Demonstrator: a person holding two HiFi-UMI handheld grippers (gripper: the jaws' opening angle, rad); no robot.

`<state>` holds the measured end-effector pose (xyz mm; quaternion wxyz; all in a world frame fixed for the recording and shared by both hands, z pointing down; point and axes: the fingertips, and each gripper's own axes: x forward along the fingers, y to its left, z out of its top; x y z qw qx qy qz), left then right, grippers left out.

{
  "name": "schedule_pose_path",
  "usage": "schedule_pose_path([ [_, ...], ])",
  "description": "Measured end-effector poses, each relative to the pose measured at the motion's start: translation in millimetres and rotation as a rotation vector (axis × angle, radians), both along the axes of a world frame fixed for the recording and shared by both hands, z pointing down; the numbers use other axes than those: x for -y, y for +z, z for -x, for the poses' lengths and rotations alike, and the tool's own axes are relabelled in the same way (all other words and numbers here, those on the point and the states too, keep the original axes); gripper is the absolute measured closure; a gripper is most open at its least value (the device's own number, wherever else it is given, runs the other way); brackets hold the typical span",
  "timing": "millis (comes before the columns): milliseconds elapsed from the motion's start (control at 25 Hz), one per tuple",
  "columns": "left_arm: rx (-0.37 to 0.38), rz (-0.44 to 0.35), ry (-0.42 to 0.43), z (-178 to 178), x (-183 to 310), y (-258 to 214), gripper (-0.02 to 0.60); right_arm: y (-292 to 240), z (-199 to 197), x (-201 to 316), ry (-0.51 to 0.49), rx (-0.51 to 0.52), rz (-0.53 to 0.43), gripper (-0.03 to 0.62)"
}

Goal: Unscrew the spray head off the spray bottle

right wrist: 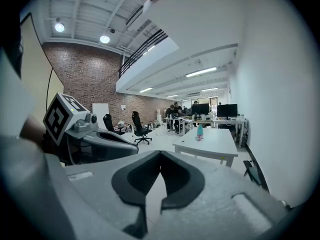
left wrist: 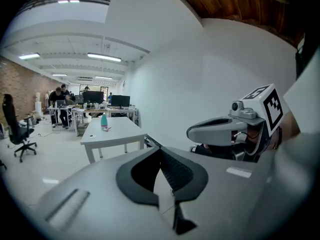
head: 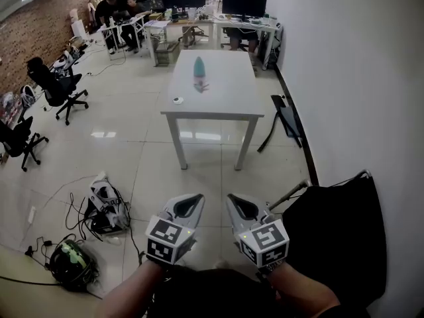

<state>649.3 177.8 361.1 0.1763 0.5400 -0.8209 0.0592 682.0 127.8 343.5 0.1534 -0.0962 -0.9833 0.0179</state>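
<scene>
A teal spray bottle [head: 199,74] stands upright near the middle of a white table [head: 218,101], far ahead of me; it also shows small in the left gripper view as the bottle [left wrist: 104,120] and in the right gripper view as the bottle [right wrist: 200,131]. My left gripper [head: 196,197] and right gripper [head: 231,197] hang side by side low in the head view, well short of the table. Both are shut with nothing between the jaws. A small white object [head: 177,100] lies near the table's left front corner.
Cables and gear [head: 99,211] lie on the tiled floor at the left. A black bag [head: 338,237] sits by the right wall, with a folded black chair [head: 286,121] beside the table. Office chairs [head: 56,88] stand left; people sit at desks [head: 185,22] behind.
</scene>
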Motion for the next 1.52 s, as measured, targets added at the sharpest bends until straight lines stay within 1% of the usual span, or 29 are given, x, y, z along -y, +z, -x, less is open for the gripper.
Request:
schedule_pose_path([
  [160,-0.010,0.005,-0.009,11.5,2.3,3.9,0.566,4.0,11.5,5.0,-0.001,-0.006,-0.006,0.603],
  [360,-0.013,0.000,-0.007,37.1,0.7,7.2,0.566,5.1,37.6,4.0,0.004,-0.001,-0.008,0.603],
  [720,-0.023,-0.013,0.035,110.1,-11.4,6.1,0.566,1.9,111.2,-7.7,0.045,-0.001,-0.031,0.603],
  [880,-0.024,-0.016,0.061,148.2,-23.7,5.5,0.566,0.7,147.2,-19.6,0.071,-0.002,-0.038,0.603],
  [1120,-0.033,-0.023,0.097,195.1,-47.1,6.8,0.566,1.3,190.5,-42.5,0.111,-0.018,-0.056,0.603],
  [1320,-0.045,-0.026,0.121,220.4,-61.7,8.5,0.566,2.6,216.6,-59.4,0.125,-0.032,-0.067,0.603],
  [1520,-0.058,-0.028,0.123,240.3,-67.4,14.1,0.566,6.3,236.2,-63.6,0.129,-0.043,-0.074,0.603],
])
